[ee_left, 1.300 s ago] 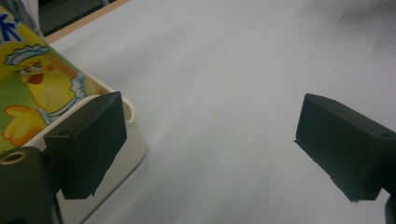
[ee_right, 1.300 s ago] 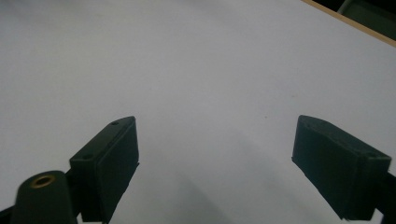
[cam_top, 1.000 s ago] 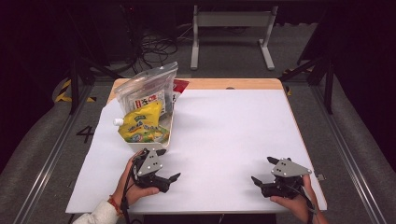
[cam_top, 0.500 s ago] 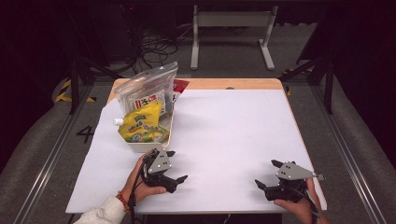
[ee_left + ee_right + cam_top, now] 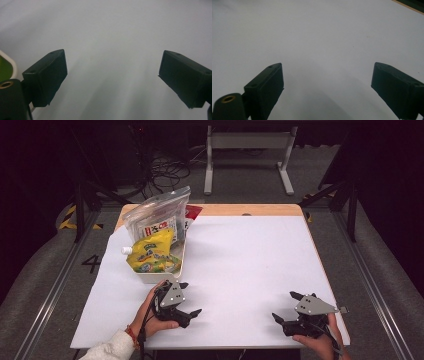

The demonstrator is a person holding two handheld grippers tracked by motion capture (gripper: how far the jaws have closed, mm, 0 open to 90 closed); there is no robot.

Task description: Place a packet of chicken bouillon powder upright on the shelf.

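I judge I am at the approach step; my left gripper point(image 5: 185, 299) sits just beside the near edge of the white tray point(image 5: 150, 277) holding the yellow pouch point(image 5: 150, 254), jaws wide open and empty; the right gripper point(image 5: 286, 307), equally open and empty, rests well apart from the tray; next I must reach the pouch.

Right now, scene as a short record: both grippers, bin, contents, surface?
left gripper: open, nothing held, beside the bin's near edge
right gripper: open, nothing held, near right of the table
bin: white, far left
contents: yellow spouted pouch, clear zip bag standing behind it
red packet: behind the bin
table cover: white sheet
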